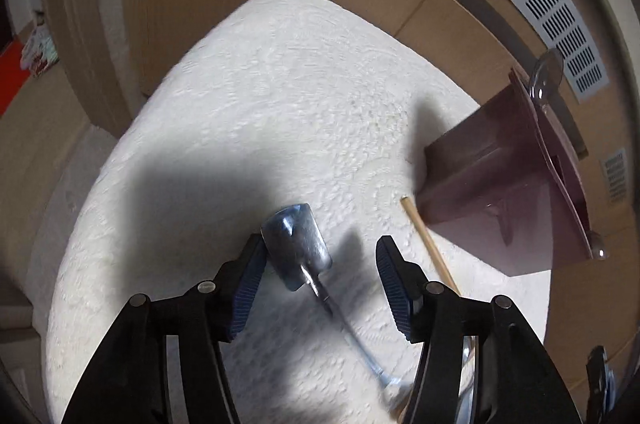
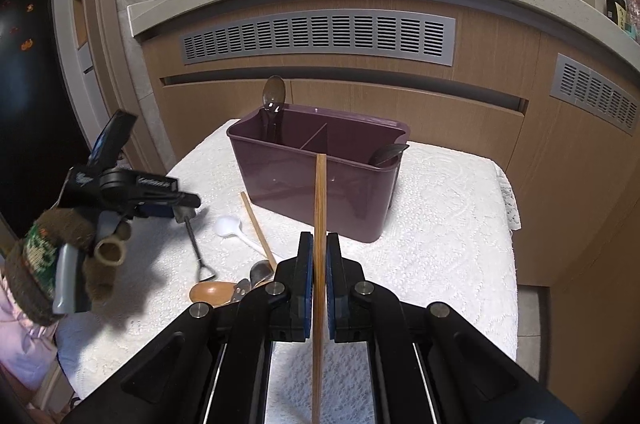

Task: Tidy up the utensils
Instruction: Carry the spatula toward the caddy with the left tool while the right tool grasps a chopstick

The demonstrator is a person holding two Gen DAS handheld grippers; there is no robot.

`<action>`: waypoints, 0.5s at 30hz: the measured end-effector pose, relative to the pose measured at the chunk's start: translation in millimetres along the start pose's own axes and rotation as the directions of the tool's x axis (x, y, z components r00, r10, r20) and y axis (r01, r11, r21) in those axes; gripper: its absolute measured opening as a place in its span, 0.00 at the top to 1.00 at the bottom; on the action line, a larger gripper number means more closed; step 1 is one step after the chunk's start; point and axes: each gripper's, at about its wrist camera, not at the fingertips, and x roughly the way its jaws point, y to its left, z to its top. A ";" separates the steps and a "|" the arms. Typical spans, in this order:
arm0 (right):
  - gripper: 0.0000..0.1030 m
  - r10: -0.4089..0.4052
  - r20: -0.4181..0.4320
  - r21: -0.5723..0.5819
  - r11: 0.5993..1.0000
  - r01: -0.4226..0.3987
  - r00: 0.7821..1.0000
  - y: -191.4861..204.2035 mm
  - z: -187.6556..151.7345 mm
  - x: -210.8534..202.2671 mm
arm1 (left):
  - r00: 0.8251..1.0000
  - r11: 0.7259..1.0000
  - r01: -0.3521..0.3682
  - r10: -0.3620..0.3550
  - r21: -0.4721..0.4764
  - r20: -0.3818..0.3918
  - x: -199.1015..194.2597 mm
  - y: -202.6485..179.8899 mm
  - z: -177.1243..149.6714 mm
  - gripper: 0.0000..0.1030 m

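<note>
**Black grippers, blue pads, knitted glove**

Both grippers, left (image 1: 320, 264) and right (image 2: 319, 266), are matte black with ribbed blue pads (image 1: 390, 290) and round silver pivot pins. The left hand (image 2: 60, 264) wears a brown knitted fingerless glove with a green-and-white patterned band.

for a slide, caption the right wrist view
Right gripper clamps an upright wooden chopstick before the purple utensil caddy on a white cloth.

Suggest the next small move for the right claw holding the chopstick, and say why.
Probably carry it forward and lower it into the purple caddy. The right claw is shut on a wooden chopstick, held upright just short of the caddy's near wall, and the divided compartments behind it still have room beside the spoon already standing there.
</note>
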 end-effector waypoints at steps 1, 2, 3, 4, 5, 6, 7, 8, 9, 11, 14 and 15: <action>0.95 -0.006 0.003 0.001 1.000 0.006 1.000 -0.5 -0.5 0.0 | 1.000 1.000 -0.013 0.012 0.021 0.001 2.8 -7.0 0.3 0.44; 0.95 -0.011 0.005 -0.001 1.000 0.011 1.000 -0.9 -1.0 0.3 | 1.000 0.999 -0.030 0.030 0.044 0.006 5.0 -13.2 0.4 0.44; 0.95 -0.017 0.007 -0.002 1.000 0.017 1.000 -0.9 -1.5 0.7 | 0.998 0.996 -0.056 0.055 0.069 0.016 7.0 -19.2 2.1 0.44; 0.95 -0.020 0.007 -0.002 1.000 0.020 1.000 -0.9 -1.9 0.8 | 0.995 0.990 -0.097 0.094 0.105 0.034 9.0 -27.3 -0.8 0.44; 0.95 -0.024 0.008 0.000 1.000 0.024 1.000 -1.2 -2.3 1.0 | 0.991 0.983 -0.126 0.120 0.136 0.051 10.2 -33.3 -4.8 0.44; 0.94 -0.030 0.010 0.001 1.000 0.030 0.999 -1.2 -2.7 0.9 | 0.987 0.974 -0.157 0.147 0.166 0.070 10.8 -38.8 -10.3 0.44; 0.94 -0.039 0.013 -0.001 0.999 0.039 0.999 -0.9 -2.9 0.7 | 0.979 0.961 -0.193 0.177 0.198 0.100 11.3 -43.7 -16.8 0.44; 0.94 -0.053 0.019 -0.002 0.999 0.053 0.998 -0.2 -3.6 0.1 | 0.970 0.945 -0.231 0.204 0.231 0.134 11.6 -47.5 -24.4 0.47; 0.94 -0.062 0.024 -0.006 0.998 0.062 0.998 0.7 -4.3 -0.7 | 0.960 0.931 -0.262 0.224 0.255 0.168 11.0 -49.9 -31.2 0.54; 0.94 -0.063 0.034 -0.013 0.998 0.064 0.997 2.9 -5.6 -3.0 | 0.954 0.921 -0.262 0.203 0.288 0.219 4.5 -49.3 -45.2 0.69; 0.94 -0.063 0.051 -0.019 0.998 0.064 0.997 4.8 -6.9 -7.2 | 0.962 0.931 -0.190 0.112 0.313 0.250 -14.3 -46.7 -61.9 0.69; 0.94 -0.059 0.053 -0.017 0.998 0.060 0.997 4.5 -7.1 -8.7 | 0.960 0.929 -0.176 0.089 0.325 0.265 -22.3 -47.8 -67.5 0.69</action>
